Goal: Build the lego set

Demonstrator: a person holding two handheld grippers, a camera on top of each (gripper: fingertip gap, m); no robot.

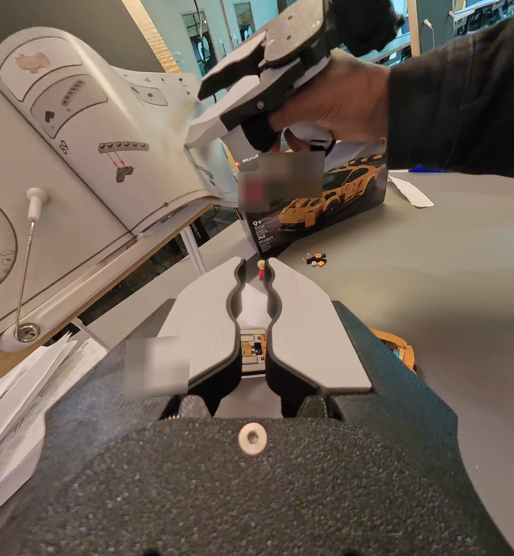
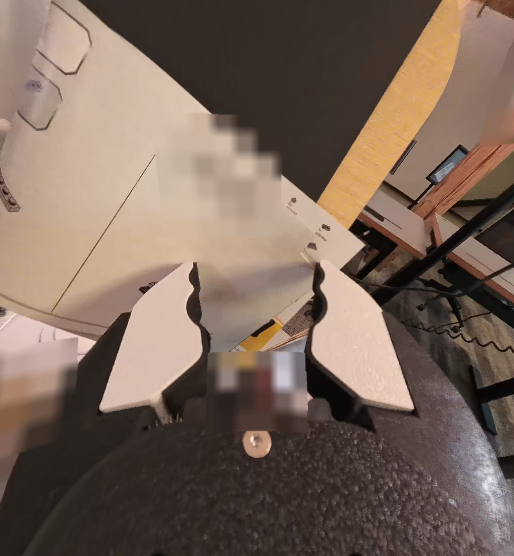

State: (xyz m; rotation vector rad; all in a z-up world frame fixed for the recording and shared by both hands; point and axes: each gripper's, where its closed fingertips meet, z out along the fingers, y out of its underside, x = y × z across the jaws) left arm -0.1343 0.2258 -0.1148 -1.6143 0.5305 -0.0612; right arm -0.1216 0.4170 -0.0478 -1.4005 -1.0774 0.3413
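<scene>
Grey and smooth, the desk (image 1: 430, 301) carried a propped-up instruction booklet (image 1: 105, 168) on a slanted stand (image 1: 123, 264), a dark set box (image 1: 319, 204) picturing a yellow sports car, and a loose sheaf of papers (image 1: 15, 421) at the left edge. Beyond the box lay a small pile of black and orange bricks (image 1: 316, 260), and a red minifigure (image 1: 261, 272) stood just past the left gripper (image 1: 255, 266), whose fingers were nearly together with nothing clamped between them. Part of the orange car build (image 1: 400, 349) showed to that gripper's right.

The right gripper (image 2: 255, 266) was up at the booklet's outer edge, fingers well apart around the curling page; whether they actually touched the paper I could not tell through the blur. It looked like a page turn. To do it well I would pinch only the top leaf near its corner, close gently, and sweep across in an arc, so the sheet did not crease or drag the booklet off the stand.

Writing was readable on the box and printed step numbers on the booklet page, which I leave unquoted
</scene>
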